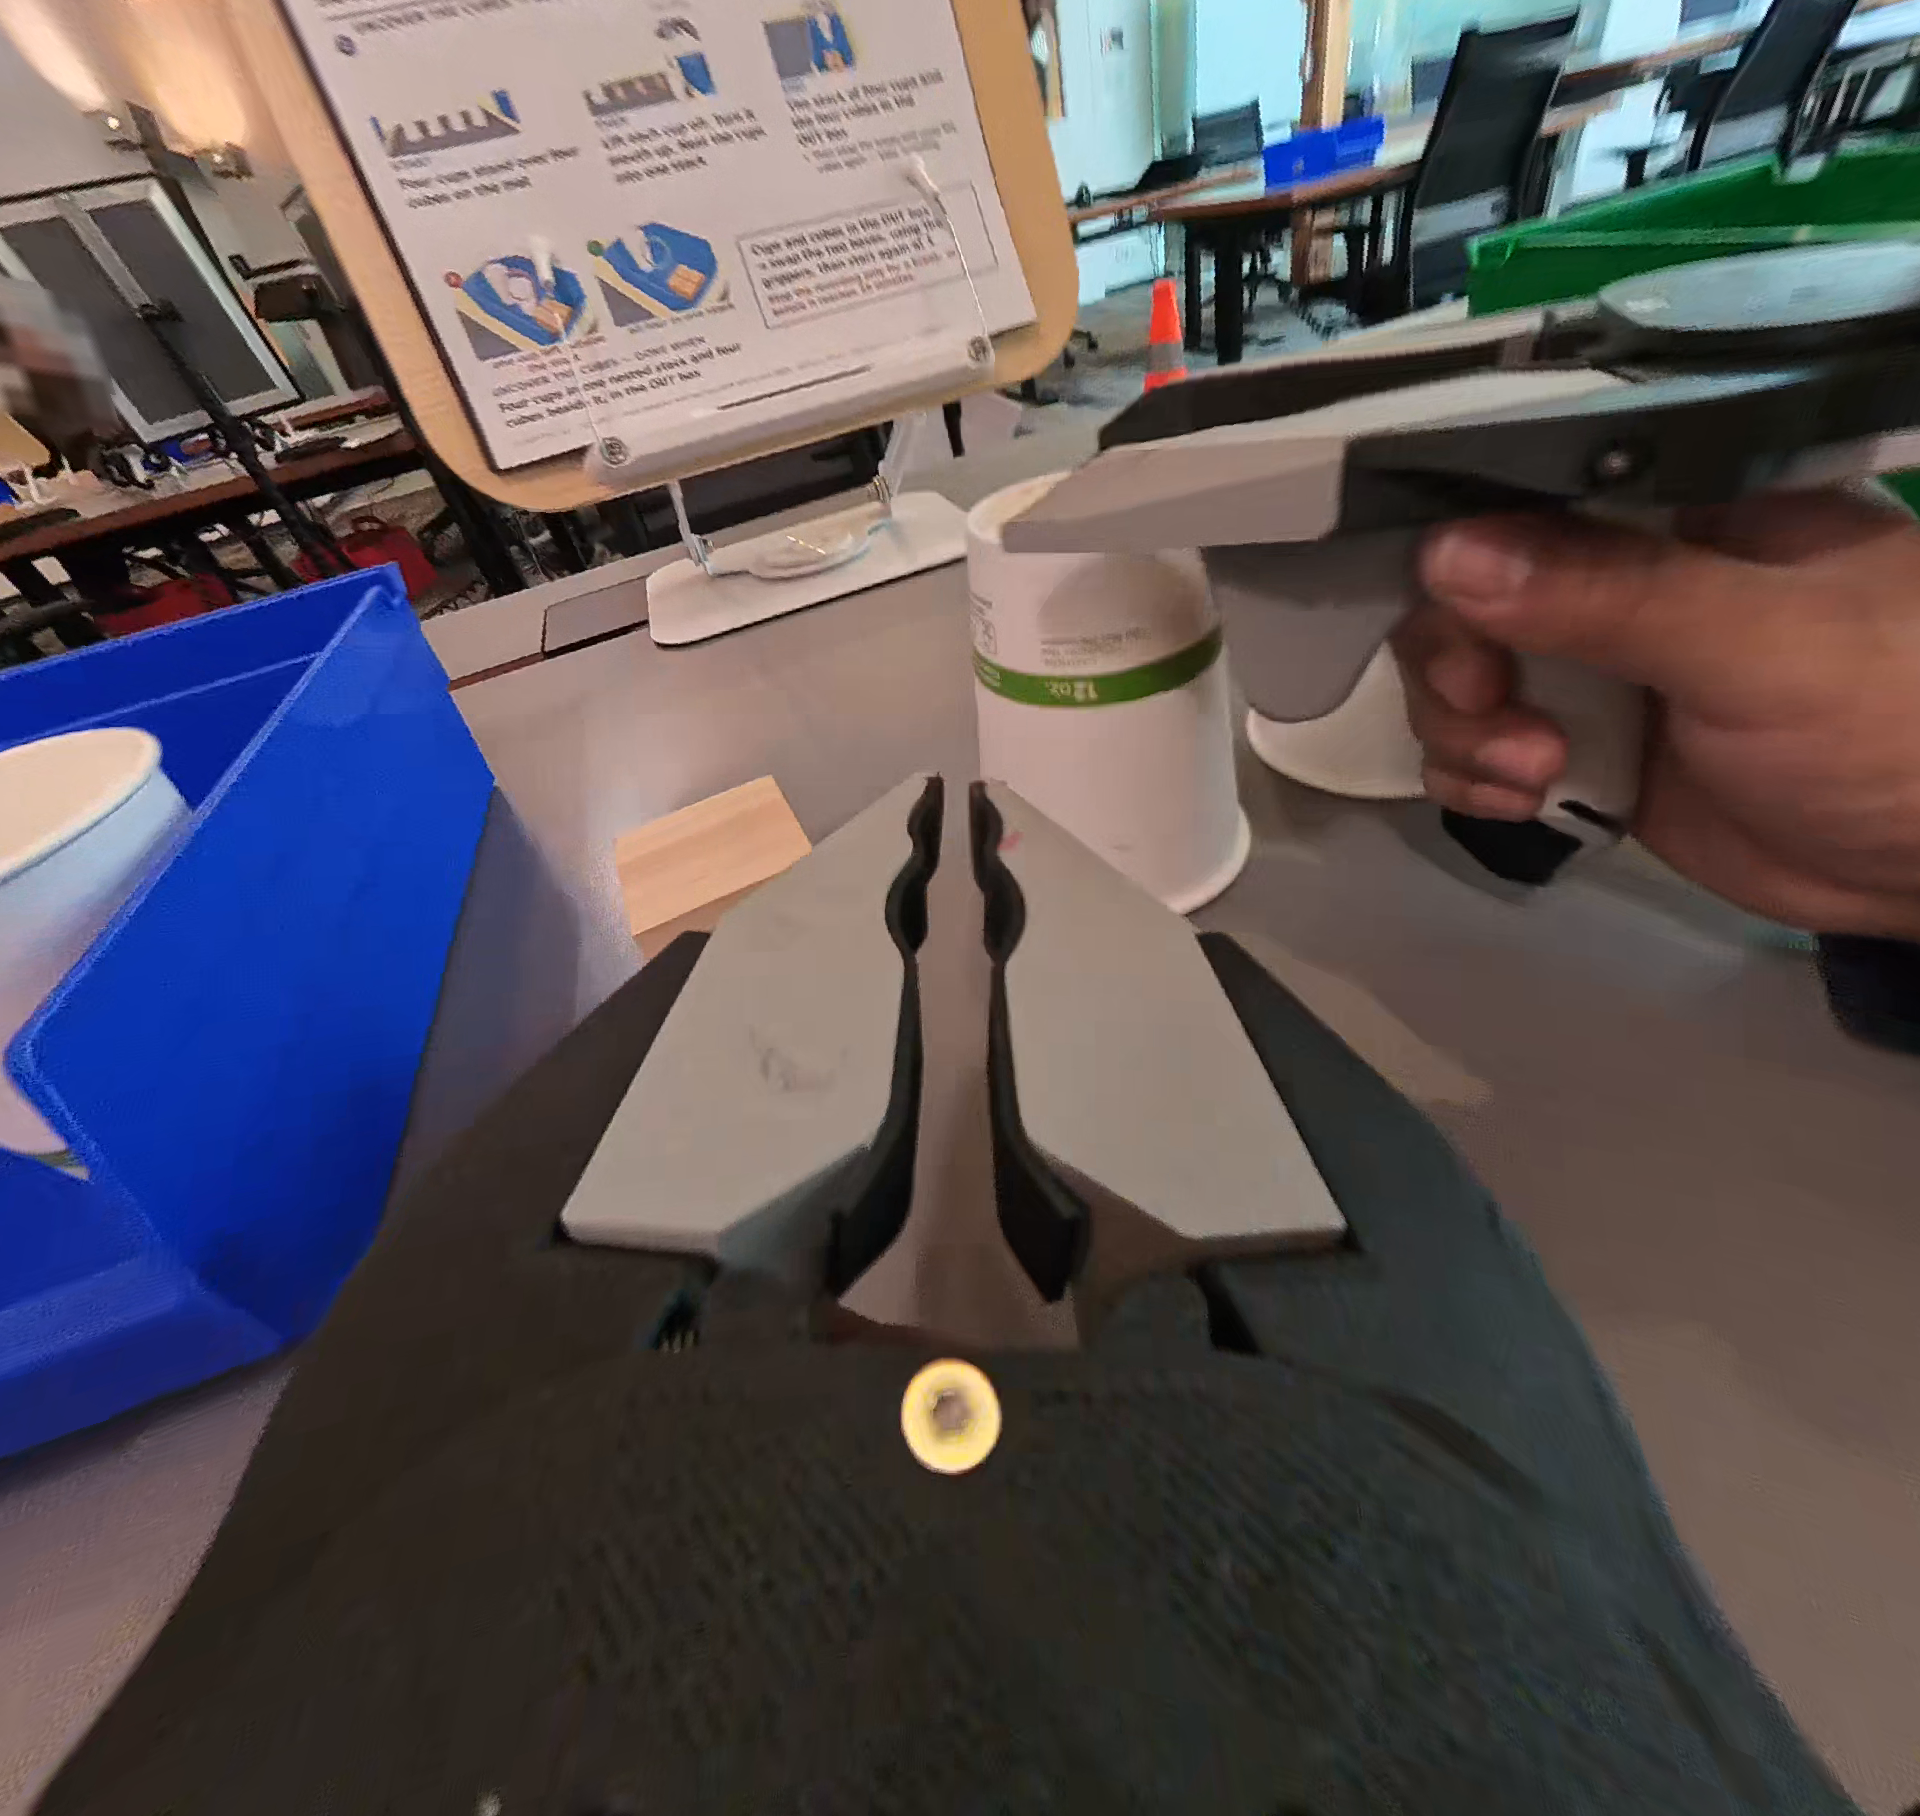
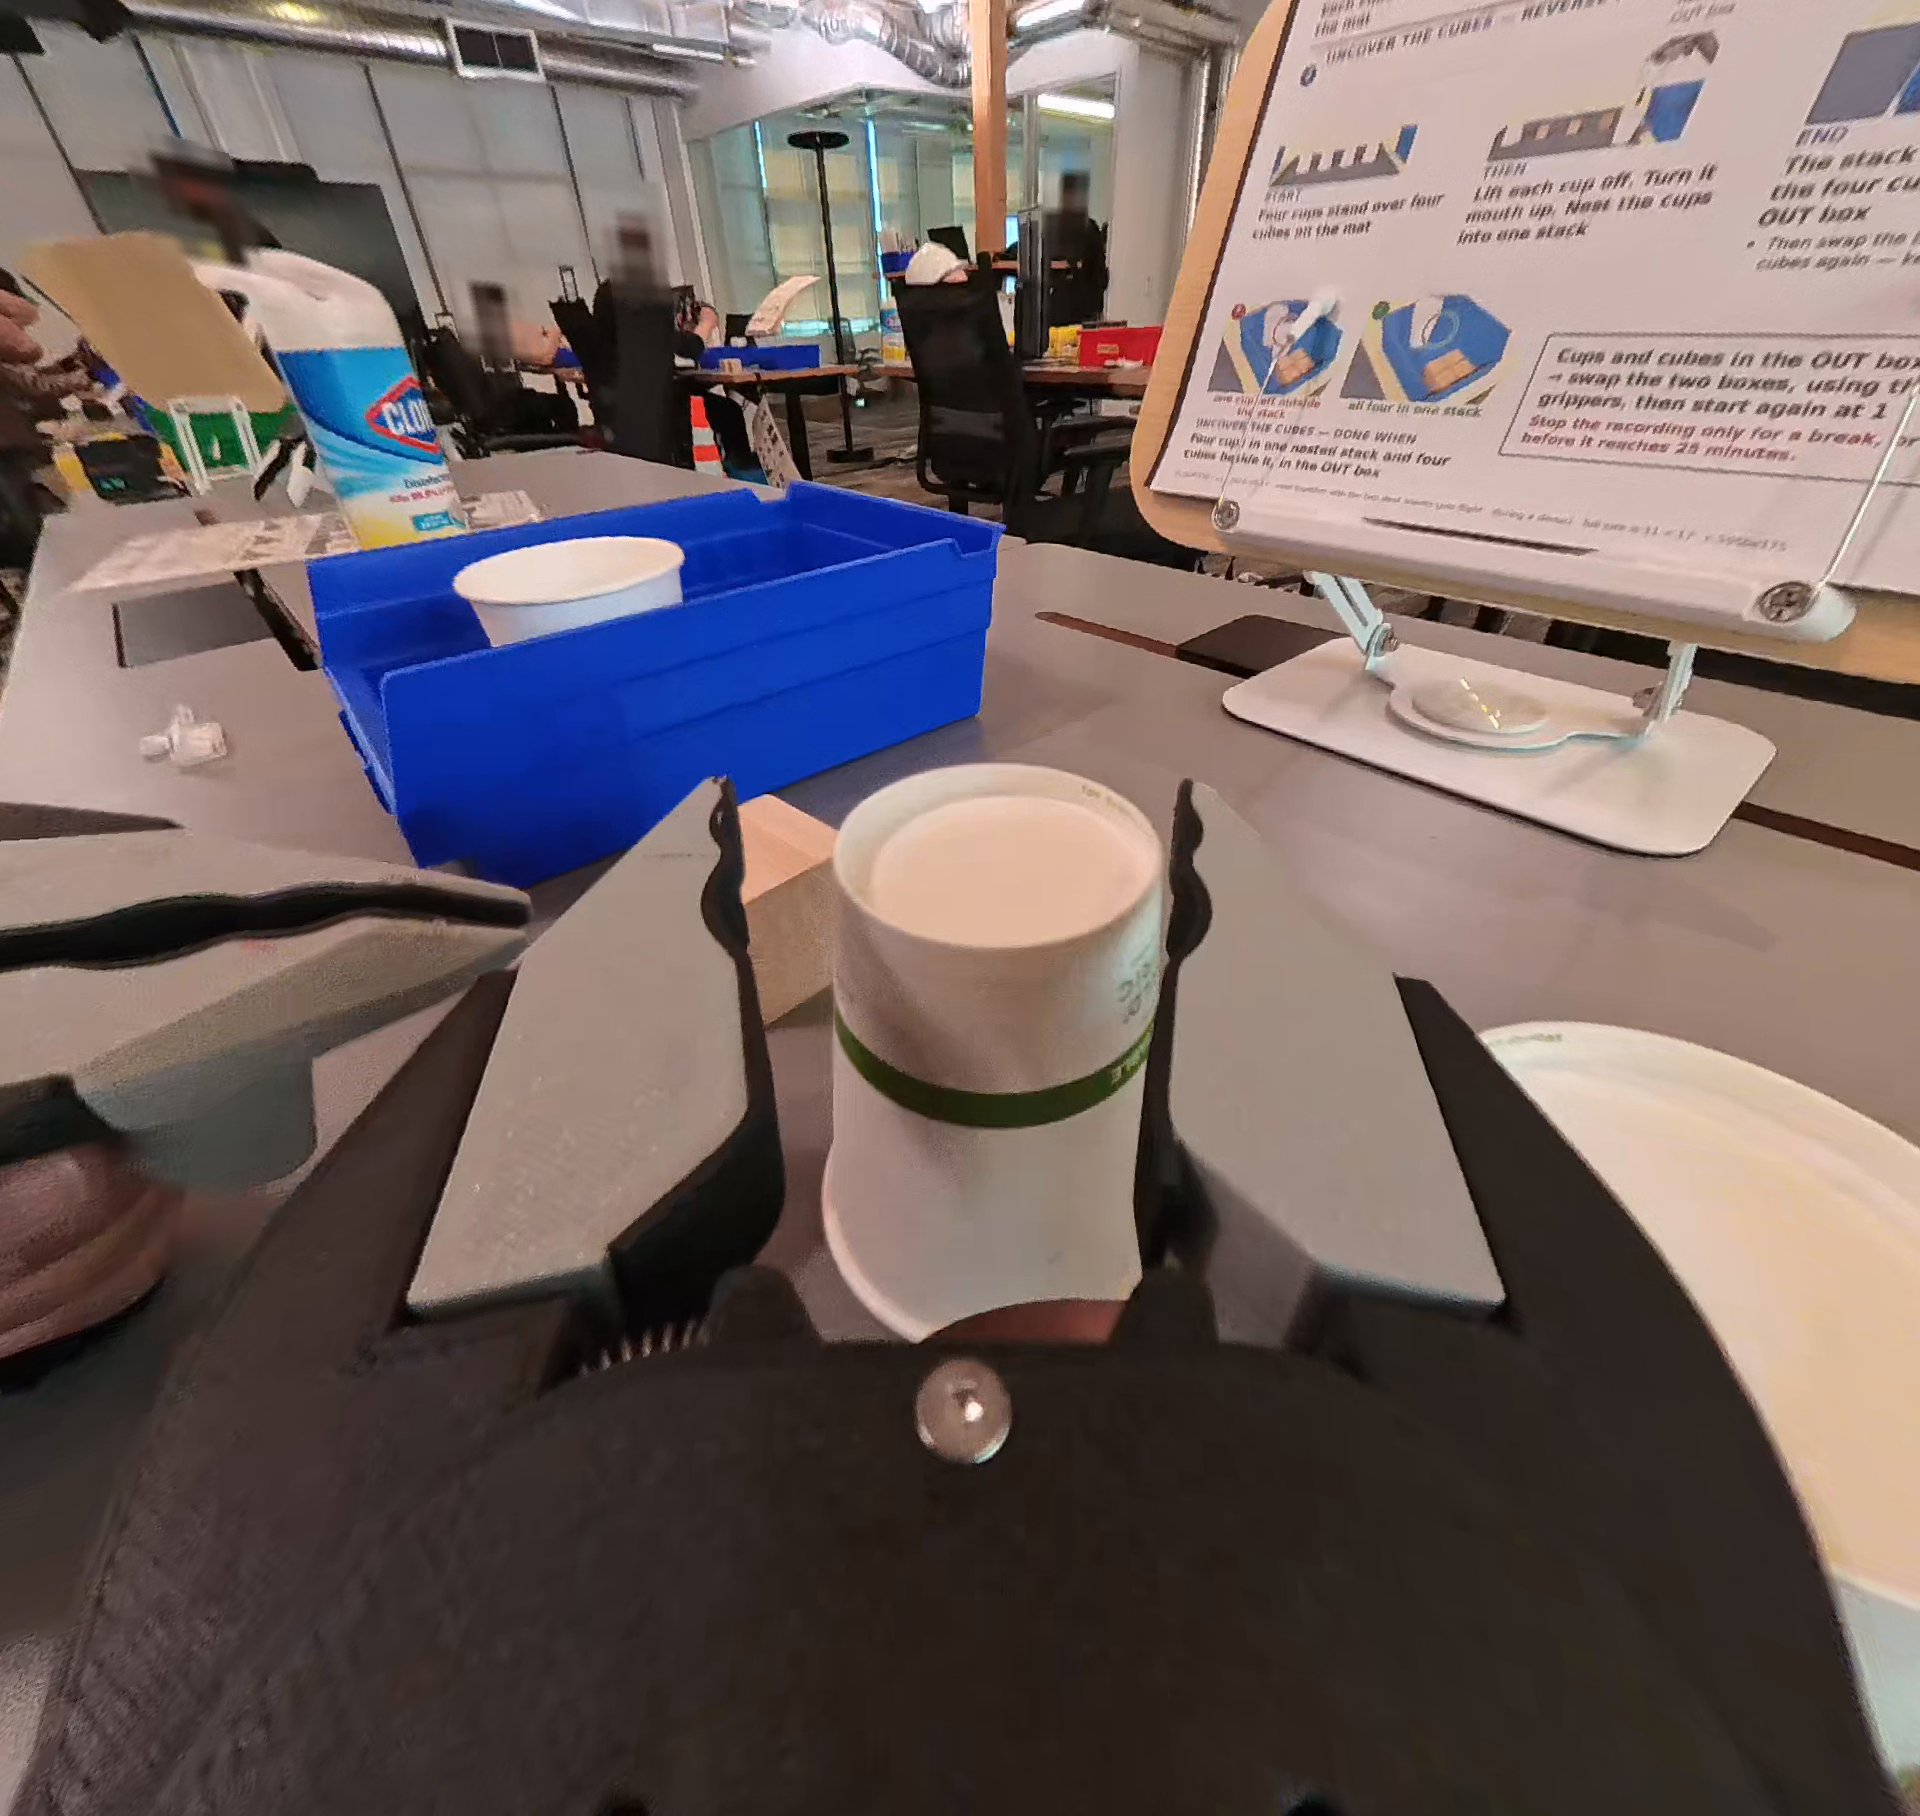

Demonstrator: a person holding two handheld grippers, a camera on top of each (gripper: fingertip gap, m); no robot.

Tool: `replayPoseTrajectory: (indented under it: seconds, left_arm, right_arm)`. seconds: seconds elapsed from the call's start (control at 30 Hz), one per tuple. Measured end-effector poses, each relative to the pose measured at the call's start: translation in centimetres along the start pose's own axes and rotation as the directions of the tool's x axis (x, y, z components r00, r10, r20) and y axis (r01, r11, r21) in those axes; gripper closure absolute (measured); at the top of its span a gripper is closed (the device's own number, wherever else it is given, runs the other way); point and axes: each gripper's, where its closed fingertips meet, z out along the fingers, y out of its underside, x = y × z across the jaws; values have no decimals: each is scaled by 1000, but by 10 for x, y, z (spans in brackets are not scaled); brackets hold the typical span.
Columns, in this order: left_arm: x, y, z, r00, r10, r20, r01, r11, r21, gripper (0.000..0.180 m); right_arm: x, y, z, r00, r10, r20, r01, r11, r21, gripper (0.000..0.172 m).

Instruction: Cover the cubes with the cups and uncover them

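Observation:
An upside-down white paper cup with a green band (image 2: 987,1039) stands on the grey table (image 2: 1455,914) between the fingers of my right gripper (image 2: 953,800). The jaws are wide open. The right pad is at the cup's wall, and a gap shows between the left pad and the cup. A wooden cube (image 2: 790,893) sits uncovered just left of the cup. In the left wrist view the cup (image 1: 1112,727) stands right of the cube (image 1: 707,852), with the right gripper (image 1: 1060,488) at its top. My left gripper (image 1: 956,790) is shut on nothing, above the table near the cube.
A blue bin (image 2: 665,717) holding an upright white cup (image 2: 571,582) stands at the far left, and shows in the left wrist view too (image 1: 260,883). Another white cup (image 1: 1340,738) stands behind the right handle. An instruction sheet on a stand (image 2: 1496,727) is at the back right.

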Motion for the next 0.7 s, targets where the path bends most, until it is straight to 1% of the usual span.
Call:
replayPoseTrajectory:
  seconds: [0.07, 0.13, 0.2, 0.23, 0.27, 0.3, 0.33, 0.4, 0.5, 0.6, 0.63, 0.7]
  left_arm:
    - [-4, -4, -4, 999, -39, 2, 39, 999, 35, 180]
    - [-6, -5, -4, 999, -39, 14, 39, 998, 40, 180]
    - [-3, 0, 0, 1000, -26, 18, 26, 1000, -2, 180]
    - [4, 5, 4, 999, -30, -14, 29, 999, -46, 177]
    - [11, 11, 8, 998, -41, -54, 36, 994, -99, 170]
    - [15, 16, 10, 997, -50, -66, 40, 989, -143, 164]
    - [14, 18, 12, 997, -47, -60, 37, 986, -160, 163]
    - [5, 12, 12, 999, -6, -36, 0, 987, -159, 164]
    - [-33, -10, 8, 998, 53, 32, -47, 984, -174, 164]
    - [-96, -39, 1, 985, 96, 146, -70, 982, -176, 165]
    - [-114, -41, 1, 983, 85, 161, -52, 979, -198, 164]
    - [-145, -33, 2, 985, 60, 161, -12, 958, -285, 159]
  right_arm:
    - [-2, -8, -6, 1000, -9, -1, 10, 999, 42, 94]
    - [-4, -15, -11, 1000, -29, -3, 29, 996, 85, 95]
    - [-7, -21, -16, 998, -58, -6, 58, 992, 114, 98]
    - [-9, -23, -18, 997, -73, -5, 73, 990, 124, 99]
    - [-11, -23, -19, 996, -87, -5, 87, 988, 128, 101]
    - [-13, -23, -19, 995, -99, -5, 99, 987, 128, 101]
    - [-15, -23, -19, 994, -109, -2, 108, 986, 127, 102]
    - [-18, -21, -19, 993, -119, 6, 117, 986, 119, 102]
    - [-20, -22, -21, 992, -127, 9, 125, 984, 126, 104]
    - [-20, -24, -24, 993, -119, 15, 116, 984, 136, 105]
    - [-20, -25, -24, 993, -117, 15, 114, 984, 138, 105]
    - [-21, -25, -24, 994, -112, 18, 108, 984, 138, 105]
